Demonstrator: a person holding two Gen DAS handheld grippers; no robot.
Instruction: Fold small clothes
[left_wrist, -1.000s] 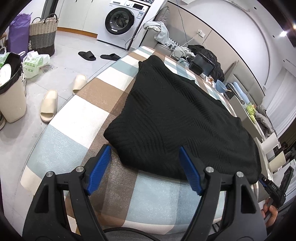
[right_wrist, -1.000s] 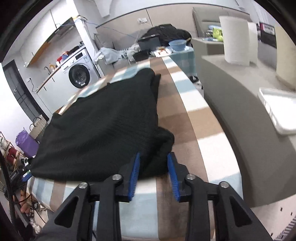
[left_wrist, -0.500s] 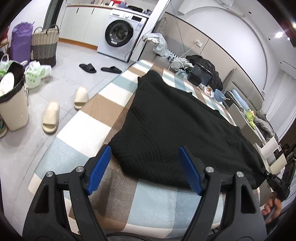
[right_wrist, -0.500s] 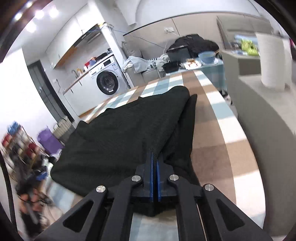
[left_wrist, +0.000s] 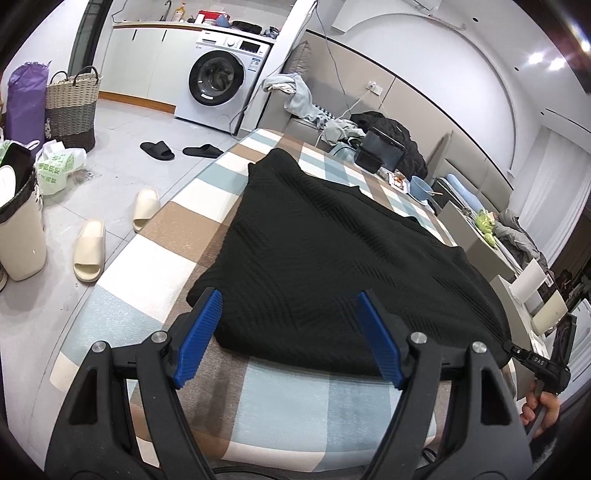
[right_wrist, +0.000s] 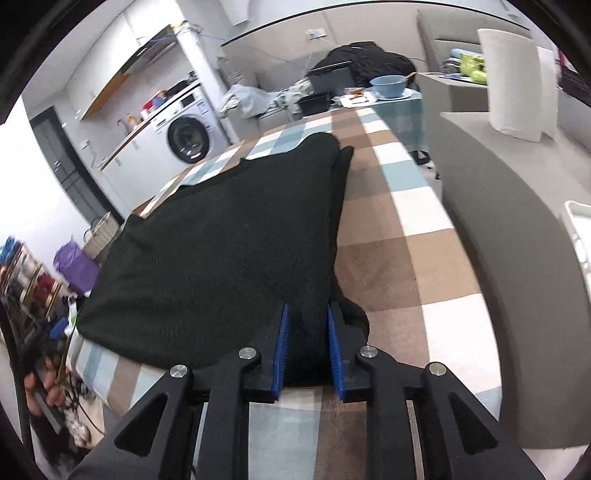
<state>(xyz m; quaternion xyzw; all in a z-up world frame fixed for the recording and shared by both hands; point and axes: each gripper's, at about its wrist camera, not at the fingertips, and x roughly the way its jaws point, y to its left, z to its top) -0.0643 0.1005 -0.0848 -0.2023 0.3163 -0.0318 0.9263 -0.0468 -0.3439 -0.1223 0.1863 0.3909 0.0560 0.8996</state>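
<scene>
The right gripper (right_wrist: 307, 345) stands at the near right corner of the black knit garment (right_wrist: 229, 243), its blue pads (right_wrist: 282, 347) a narrow gap apart with a bunched wad of the fabric between them; the jaws have just been opening again after a full pinch, and whether the pads press the cloth at this instant cannot be told. The left gripper (left_wrist: 290, 334) hovers released, jaws wide, above the garment's (left_wrist: 332, 251) near left corner, with nothing between its pads (left_wrist: 199, 339). To do this step well, the right jaws should, in judgement, take the hem layers alone, deep enough not to slip, while the left descends on its own corner so that both corners rise level and the fold line runs straight. The garment lies flat and spread over the checked tablecloth (left_wrist: 155, 258), along the tabletop's near edge and reaching toward the far end. It is a dark ribbed knit, soft and limp, apparently already doubled along its right side, where a second layer shows at the far tip. Beyond it at the far end stand a black box (left_wrist: 380, 153) and a blue bowl (right_wrist: 388, 86).
</scene>
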